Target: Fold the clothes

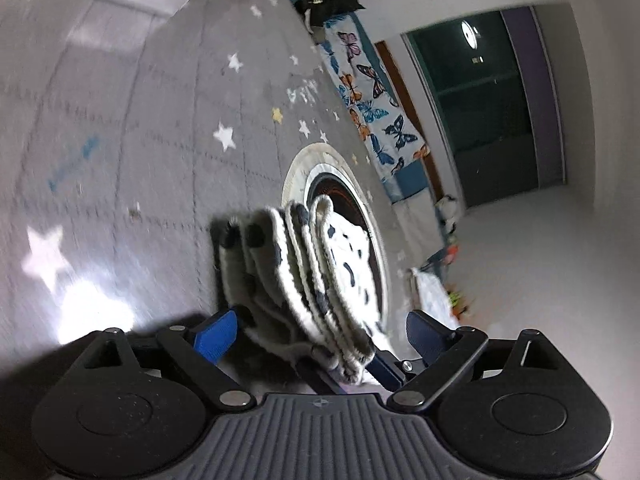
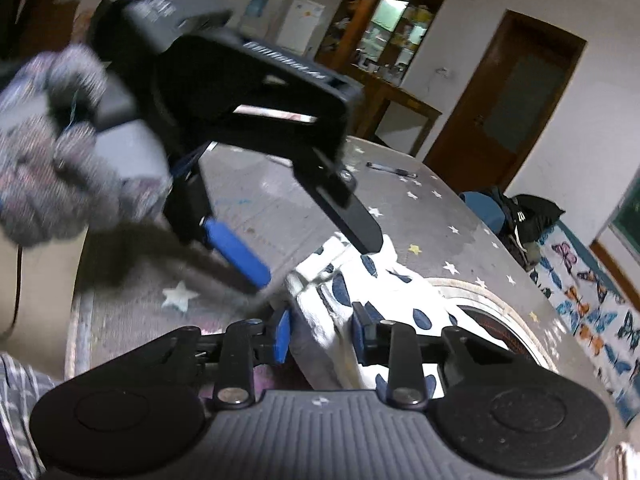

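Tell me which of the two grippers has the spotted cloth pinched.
The right gripper: its blue fingers press the white, dark-spotted cloth from both sides. The left gripper stands spread wide, clamping nothing.

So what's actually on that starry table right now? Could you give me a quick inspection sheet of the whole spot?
Surface: grey table cover printed with stars, with a round ringed patch.
Job's things: folded white garment with dark blue spots, its layered edges facing the left wrist camera.
Clutter: a pen at the table's far end.
Grippers: left gripper open, jaws wide on either side of the folded stack; right gripper with blue pads on either side of a fold; contact not clear. A gloved hand holds the left one.
Cables: nothing seen for certain.
Surroundings: butterfly cloth, dark bag, brown door, shelf cabinet.
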Demonstrator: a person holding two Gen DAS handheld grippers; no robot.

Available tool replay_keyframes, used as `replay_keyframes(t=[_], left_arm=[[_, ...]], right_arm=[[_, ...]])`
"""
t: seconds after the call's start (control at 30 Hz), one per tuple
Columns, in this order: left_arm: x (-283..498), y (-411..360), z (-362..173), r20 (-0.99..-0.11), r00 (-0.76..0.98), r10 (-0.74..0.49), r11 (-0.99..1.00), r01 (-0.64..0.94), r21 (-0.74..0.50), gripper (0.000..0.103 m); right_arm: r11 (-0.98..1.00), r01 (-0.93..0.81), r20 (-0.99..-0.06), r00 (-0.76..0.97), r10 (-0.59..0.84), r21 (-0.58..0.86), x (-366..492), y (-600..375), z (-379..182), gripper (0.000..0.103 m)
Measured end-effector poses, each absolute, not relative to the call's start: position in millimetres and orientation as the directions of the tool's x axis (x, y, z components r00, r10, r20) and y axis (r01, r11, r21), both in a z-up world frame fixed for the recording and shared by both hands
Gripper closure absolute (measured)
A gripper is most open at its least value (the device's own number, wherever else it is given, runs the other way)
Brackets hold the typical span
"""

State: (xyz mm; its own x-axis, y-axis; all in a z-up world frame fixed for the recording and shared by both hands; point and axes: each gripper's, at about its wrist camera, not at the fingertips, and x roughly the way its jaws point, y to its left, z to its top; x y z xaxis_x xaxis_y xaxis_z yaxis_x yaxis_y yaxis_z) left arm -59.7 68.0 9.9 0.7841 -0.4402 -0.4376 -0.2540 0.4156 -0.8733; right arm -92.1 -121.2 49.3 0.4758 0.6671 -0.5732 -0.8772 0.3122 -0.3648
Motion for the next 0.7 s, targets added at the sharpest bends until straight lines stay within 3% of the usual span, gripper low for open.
replay_keyframes(t=[0.4, 0.57, 0.63, 0.7], left_arm=[[-37, 59, 2, -0.383, 0.805, -0.453, 0.349, -0.235, -0.907, 0.01], [-36, 58, -7, -0.378, 0.803, -0.46, 0.334, -0.238, -0.912, 0.036], [-37, 60, -14, -0.381, 0.802, -0.46, 0.316, -0.253, -0.914, 0.054], [-38, 61, -19, -0.382, 0.801, -0.461, 0.305, -0.261, -0.916, 0.063]], right_arm=[[0.358, -0.878, -0.545, 0.479, 0.688, -0.318, -87, -137, 64, 0.077], [0.358, -0.881, -0.544, 0.473, 0.693, -0.31, -90, -138, 62, 0.078], [0.354, -0.884, -0.548, 0.466, 0.695, -0.304, -91, -138, 61, 0.078], [0.352, -0.89, -0.56, 0.457, 0.692, -0.291, -92, -138, 59, 0.077]])
